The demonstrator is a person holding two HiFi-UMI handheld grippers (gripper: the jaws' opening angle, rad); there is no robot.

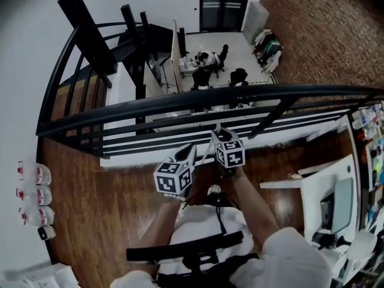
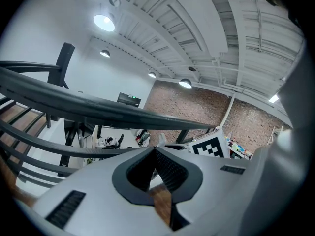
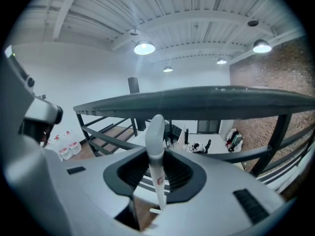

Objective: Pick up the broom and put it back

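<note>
The right gripper (image 3: 157, 152) clenches the broom handle (image 3: 155, 129), red label (image 3: 159, 181) unreadable; left gripper (image 2: 155, 149) clenched empty.

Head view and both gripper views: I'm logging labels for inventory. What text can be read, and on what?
No text is readable.
Red labels on the water jugs: too small.
Red sticker on the broom handle: blurred.
The marker cubes: square patterns, no words.
</note>
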